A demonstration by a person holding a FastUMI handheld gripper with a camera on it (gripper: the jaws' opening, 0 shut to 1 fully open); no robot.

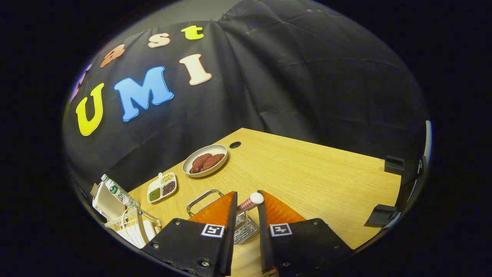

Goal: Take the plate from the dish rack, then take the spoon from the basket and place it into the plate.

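The tongs (pixel 248 209) stood narrowly parted around the spoon (pixel 250 201), whose slim, stiff, probably slick handle rose from the wire basket (pixel 246 229); contact unclear; plate (pixel 205 161) at eleven o'clock.

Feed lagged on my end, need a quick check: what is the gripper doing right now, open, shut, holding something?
Gripper: fingers close either side of the spoon handle above the basket; whether both press on it cannot be told.
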